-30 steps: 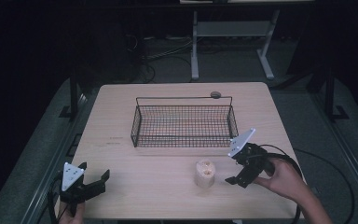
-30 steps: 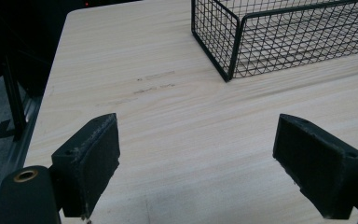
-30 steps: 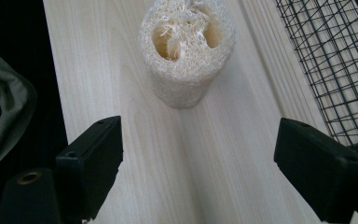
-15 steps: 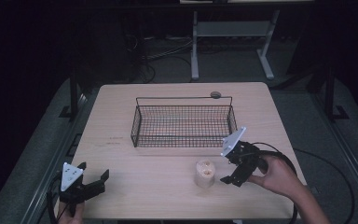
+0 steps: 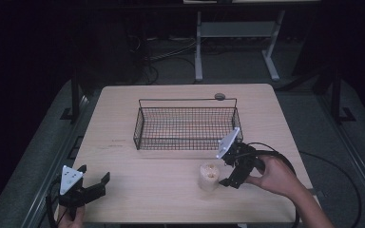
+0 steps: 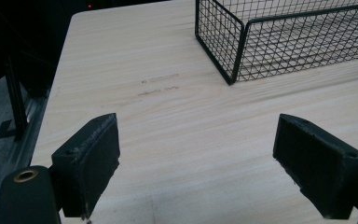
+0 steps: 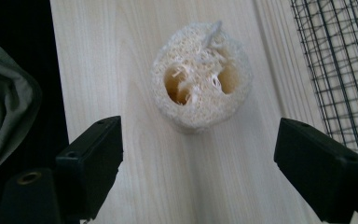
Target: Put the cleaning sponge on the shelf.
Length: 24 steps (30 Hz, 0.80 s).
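A cream loofah piece (image 5: 209, 176) (image 7: 200, 77) stands on end on the wooden table (image 5: 171, 199), in front of the black wire basket (image 5: 185, 123). My right gripper (image 5: 225, 171) (image 7: 198, 154) is open just right of the loofah, and its jaws point at it without touching. In the right gripper view the loofah sits a little ahead of the two pads (image 7: 98, 154). My left gripper (image 5: 94, 173) (image 6: 198, 154) is open near the front left corner, over bare wood. The basket looks empty.
A small grey disc (image 5: 219, 96) lies by the basket's far right corner. The basket's near corner (image 6: 235, 51) is ahead and right of the left gripper. The right gripper's cable (image 5: 275, 154) loops on the table. Dark floor and desk legs lie beyond.
The right gripper has moved left and slightly forward, closing in on the loofah. The left gripper has stayed put.
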Tool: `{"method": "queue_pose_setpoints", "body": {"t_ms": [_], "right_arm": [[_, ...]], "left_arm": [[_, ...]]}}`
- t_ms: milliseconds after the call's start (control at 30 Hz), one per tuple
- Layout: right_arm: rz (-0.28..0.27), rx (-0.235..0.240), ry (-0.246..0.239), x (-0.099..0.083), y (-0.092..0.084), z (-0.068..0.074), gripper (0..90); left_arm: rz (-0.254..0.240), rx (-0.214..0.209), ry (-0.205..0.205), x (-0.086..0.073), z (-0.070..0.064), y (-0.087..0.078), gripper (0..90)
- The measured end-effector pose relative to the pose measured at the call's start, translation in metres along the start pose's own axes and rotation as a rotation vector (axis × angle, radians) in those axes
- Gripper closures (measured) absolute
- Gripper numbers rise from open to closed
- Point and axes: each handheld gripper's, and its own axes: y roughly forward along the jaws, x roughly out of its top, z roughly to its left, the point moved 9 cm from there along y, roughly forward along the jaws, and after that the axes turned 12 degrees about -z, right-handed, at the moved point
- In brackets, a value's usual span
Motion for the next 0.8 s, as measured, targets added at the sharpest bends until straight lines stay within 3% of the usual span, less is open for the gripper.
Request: {"method": "queue_pose_setpoints", "body": {"t_ms": [467,800], "right_arm": [[0.05,0.025,-0.029,0.01,0.021,0.0,15.0],[0.075,0.046,-0.022,0.013,0.033,-0.003,15.2]], "left_arm": [[0.003,-0.002,0.0,-0.001,0.0,0.0,13.8],[0.002,0.002,-0.002,-0.001,0.001,0.0,13.8]]}}
